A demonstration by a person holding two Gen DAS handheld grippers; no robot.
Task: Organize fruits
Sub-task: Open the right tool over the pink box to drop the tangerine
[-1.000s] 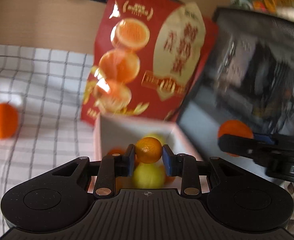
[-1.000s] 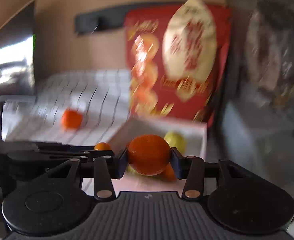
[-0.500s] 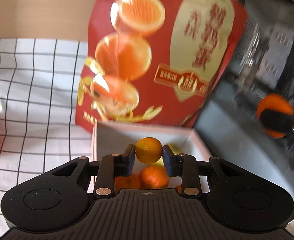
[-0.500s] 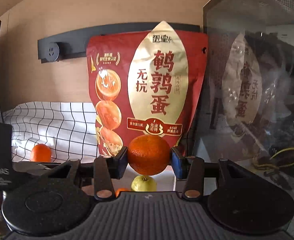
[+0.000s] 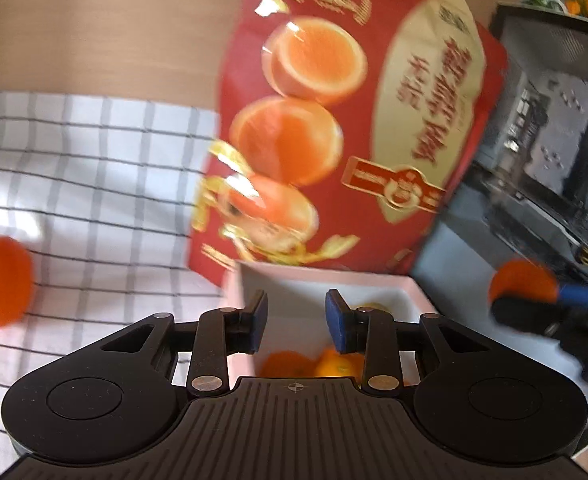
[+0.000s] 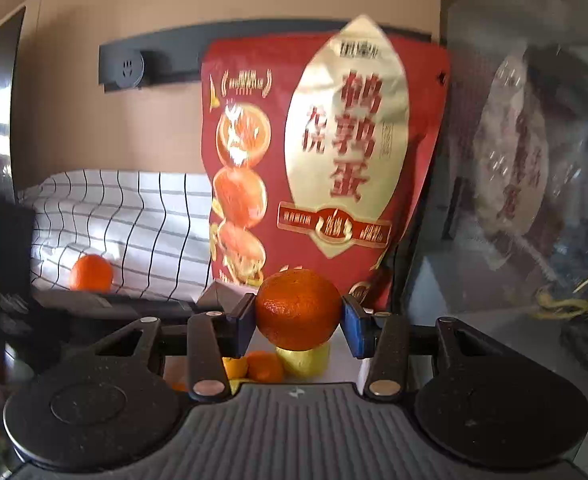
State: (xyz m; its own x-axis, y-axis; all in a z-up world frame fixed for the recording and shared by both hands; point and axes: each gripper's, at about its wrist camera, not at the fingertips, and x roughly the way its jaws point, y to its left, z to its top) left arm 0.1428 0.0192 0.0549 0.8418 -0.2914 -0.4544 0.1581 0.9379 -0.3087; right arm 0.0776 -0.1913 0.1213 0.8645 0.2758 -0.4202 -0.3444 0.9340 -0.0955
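From my left wrist view the red snack bag (image 5: 334,140) is smeared by motion, its lettering unreadable, and my right gripper (image 5: 534,308) at the frame's right is a blur. The white box (image 5: 326,280) is half hidden behind my own fingers, so I can't count the fruit inside. The loose orange (image 5: 1,280) on the cloth is cut by the left edge

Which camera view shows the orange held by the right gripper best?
The right wrist view: the orange sits centred, sharp, between both fingers. The left wrist view shows it only blurred at the right edge, partly hidden by a finger.
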